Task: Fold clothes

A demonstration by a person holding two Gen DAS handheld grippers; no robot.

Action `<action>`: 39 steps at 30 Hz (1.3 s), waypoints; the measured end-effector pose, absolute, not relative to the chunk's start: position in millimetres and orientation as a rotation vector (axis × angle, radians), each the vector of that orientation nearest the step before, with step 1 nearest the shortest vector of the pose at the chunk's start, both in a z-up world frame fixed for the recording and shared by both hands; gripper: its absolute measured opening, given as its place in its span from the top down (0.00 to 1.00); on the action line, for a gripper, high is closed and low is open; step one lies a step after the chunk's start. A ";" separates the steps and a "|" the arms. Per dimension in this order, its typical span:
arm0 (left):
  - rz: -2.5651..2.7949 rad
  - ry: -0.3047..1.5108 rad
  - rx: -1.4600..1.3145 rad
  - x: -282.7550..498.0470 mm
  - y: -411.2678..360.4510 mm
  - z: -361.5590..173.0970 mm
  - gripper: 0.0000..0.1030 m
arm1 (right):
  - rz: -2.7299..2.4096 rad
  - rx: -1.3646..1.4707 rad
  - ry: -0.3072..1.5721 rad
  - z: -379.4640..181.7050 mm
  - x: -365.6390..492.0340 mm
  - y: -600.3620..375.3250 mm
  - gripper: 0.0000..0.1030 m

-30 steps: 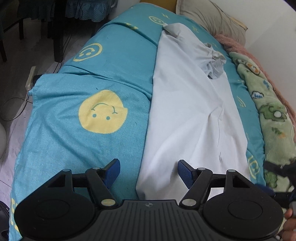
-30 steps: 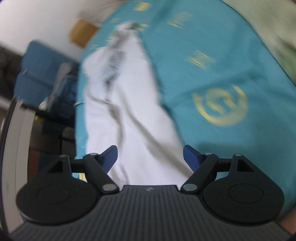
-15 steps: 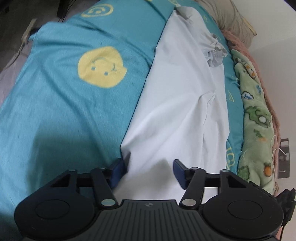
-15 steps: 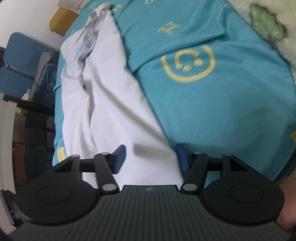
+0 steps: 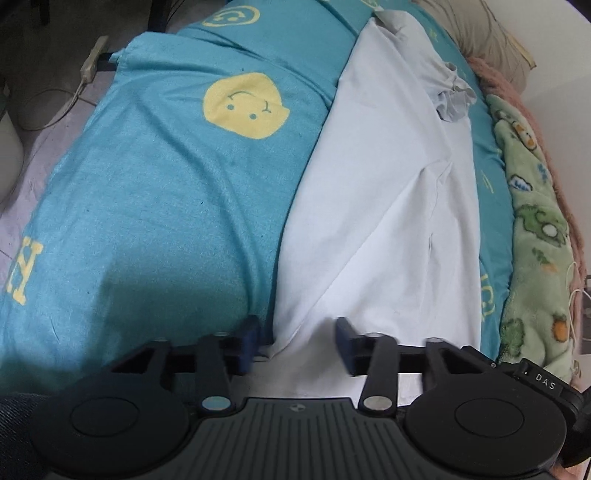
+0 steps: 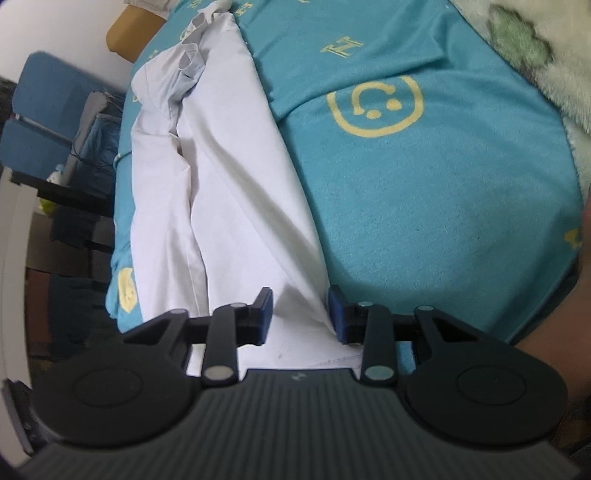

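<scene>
A white shirt [image 5: 388,206] was laid lengthwise on a teal smiley-print bedsheet [image 5: 155,206]. A green fleece blanket [image 5: 535,229] was noted beyond the shirt's far side, a pillow [image 5: 480,33] past its collar. The left gripper [image 5: 295,343] was recorded opening, jaws apart astride the shirt's near corner. The right gripper [image 6: 300,317] was recorded part-open, the other hem corner between its pads, ungripped.
</scene>
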State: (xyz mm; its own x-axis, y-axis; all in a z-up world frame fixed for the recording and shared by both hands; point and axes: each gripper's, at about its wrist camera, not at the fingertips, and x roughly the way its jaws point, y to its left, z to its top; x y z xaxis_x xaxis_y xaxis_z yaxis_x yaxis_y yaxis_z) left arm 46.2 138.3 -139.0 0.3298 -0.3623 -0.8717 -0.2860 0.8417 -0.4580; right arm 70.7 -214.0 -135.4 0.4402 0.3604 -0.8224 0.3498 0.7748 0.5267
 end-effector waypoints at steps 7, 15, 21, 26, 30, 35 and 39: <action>-0.080 1.271 -0.577 47.9 133.7 -140.0 0.28 | -0.024 0.719 1.176 -144.1 74.8 -212.9 0.26; -0.155 1.289 -0.544 41.6 122.4 -140.1 0.38 | 0.022 0.612 1.212 -143.0 77.0 -193.7 0.27; -0.165 1.286 -0.555 35.0 120.3 -138.4 0.56 | 0.053 0.477 1.225 -137.4 75.2 -176.3 0.34; -0.164 1.281 -0.554 32.5 119.5 -136.4 0.58 | 0.058 0.421 1.222 -135.1 74.3 -171.9 0.41; -0.160 1.280 -0.545 30.4 118.4 -134.4 0.58 | 0.065 0.395 1.217 -133.6 75.6 -169.1 0.47; -0.153 1.277 -0.541 39.9 113.7 -139.5 0.60 | 0.069 0.376 1.205 -131.8 75.6 -166.0 0.57; -0.160 1.260 -0.546 37.9 113.4 -136.5 0.70 | 0.069 0.362 1.165 -127.0 74.2 -163.4 0.71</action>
State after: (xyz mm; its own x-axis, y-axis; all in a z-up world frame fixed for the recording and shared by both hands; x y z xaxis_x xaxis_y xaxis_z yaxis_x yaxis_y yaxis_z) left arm 37.9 113.4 -136.5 0.3138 -0.4066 -0.8580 -0.1790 0.8621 -0.4740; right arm 74.2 -163.4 -127.0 0.3995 0.2392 -0.8850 0.1326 0.9401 0.3140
